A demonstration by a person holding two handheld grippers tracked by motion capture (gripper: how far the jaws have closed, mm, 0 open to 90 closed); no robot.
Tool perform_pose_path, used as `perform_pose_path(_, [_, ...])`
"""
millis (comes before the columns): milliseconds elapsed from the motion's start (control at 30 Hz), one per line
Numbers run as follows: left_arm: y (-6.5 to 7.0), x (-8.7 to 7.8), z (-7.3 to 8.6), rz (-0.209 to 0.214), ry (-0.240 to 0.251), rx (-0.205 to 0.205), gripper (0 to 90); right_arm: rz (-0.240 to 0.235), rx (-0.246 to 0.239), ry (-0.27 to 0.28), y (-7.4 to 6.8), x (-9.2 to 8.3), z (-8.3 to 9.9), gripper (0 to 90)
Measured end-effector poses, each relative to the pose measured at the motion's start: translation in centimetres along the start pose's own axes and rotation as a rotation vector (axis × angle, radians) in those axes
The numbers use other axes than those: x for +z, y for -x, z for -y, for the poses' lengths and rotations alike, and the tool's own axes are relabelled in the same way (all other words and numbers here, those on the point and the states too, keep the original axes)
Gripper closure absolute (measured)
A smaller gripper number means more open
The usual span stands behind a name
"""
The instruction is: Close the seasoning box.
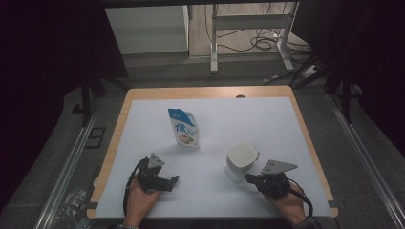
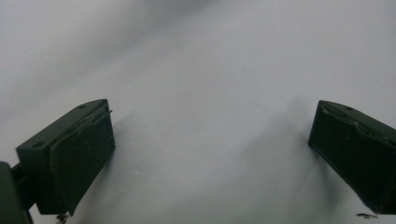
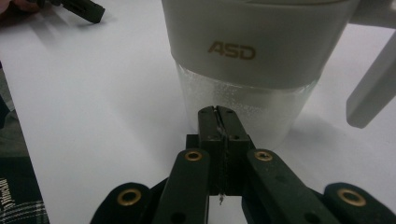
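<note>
A blue and white stand-up pouch (image 1: 184,128) stands upright on the white mat (image 1: 267,124), left of centre. A white-lidded jug (image 1: 240,161) stands to its right; the right gripper view shows its white band (image 3: 252,42) marked ASD, a clear glass lower wall and a white handle (image 3: 371,88). My right gripper (image 1: 249,178) (image 3: 218,113) is shut with nothing between its jaws, its tip right at the base of the glass. My left gripper (image 1: 173,181) (image 2: 210,140) rests open on the mat, below the pouch, its jaws wide apart over bare white surface.
The mat covers a wooden table (image 1: 210,91) with dark floor around it. A metal desk frame (image 1: 248,28) and cables stand beyond the far edge. A crumpled plastic bag (image 1: 71,202) lies on the floor at the table's front left.
</note>
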State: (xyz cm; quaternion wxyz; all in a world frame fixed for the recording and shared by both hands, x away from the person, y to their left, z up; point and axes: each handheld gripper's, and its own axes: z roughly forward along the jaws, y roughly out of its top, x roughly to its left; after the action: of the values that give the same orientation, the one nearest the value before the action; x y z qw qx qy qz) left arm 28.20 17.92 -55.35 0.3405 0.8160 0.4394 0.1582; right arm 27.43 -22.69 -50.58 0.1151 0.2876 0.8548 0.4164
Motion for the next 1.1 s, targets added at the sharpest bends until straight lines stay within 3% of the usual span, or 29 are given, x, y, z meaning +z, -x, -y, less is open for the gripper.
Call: perform_pose_path(1100, [0.0, 0.0, 0.0, 0.0, 0.0, -0.001, 0.5, 0.014, -0.049, -0.01, -0.3, 2.6, -1.4, 89.0])
